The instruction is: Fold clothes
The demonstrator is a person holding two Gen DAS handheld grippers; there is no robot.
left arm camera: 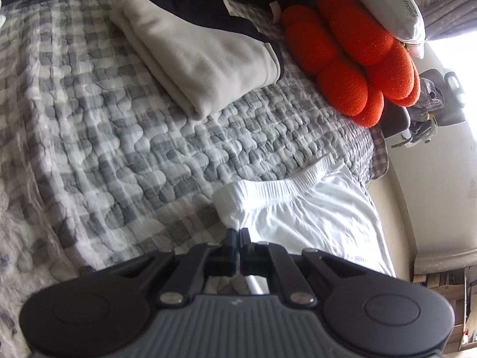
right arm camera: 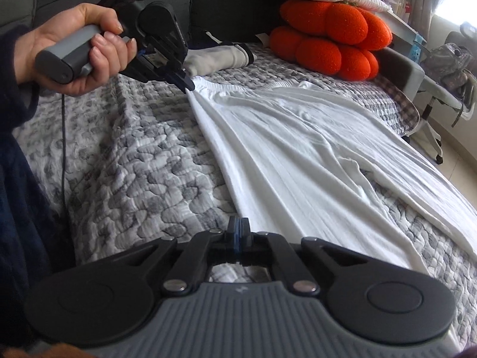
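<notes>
The bed (right arm camera: 125,161), covered in a grey-and-white quilted checked spread, fills the ground ahead of both your hand-held grippers. On it the white trousers (right arm camera: 298,149) lie spread out, their elastic waistband at the far end from your right hand-held gripper (right arm camera: 237,227) and their legs running back toward it and off to its right. Beyond your left hand-held gripper (left arm camera: 237,234), farther up the bed, rests a folded beige garment (left arm camera: 196,56) with a dark garment (left arm camera: 208,3) partly under it. To the right of those, against the grey headboard, sits an orange lobed cushion (left arm camera: 351,53) with a white pillow (left arm camera: 384,3) leaning on top. Your left hand-held gripper has its jaws pressed together on the corner of the waistband, pinching the white cloth at the tips; the right wrist view shows your hand (right arm camera: 74,50) around its grey handle. Your right hand-held gripper also has its jaws fully together, at the near left edge of a trouser leg, and the cloth appears caught between the tips.
</notes>
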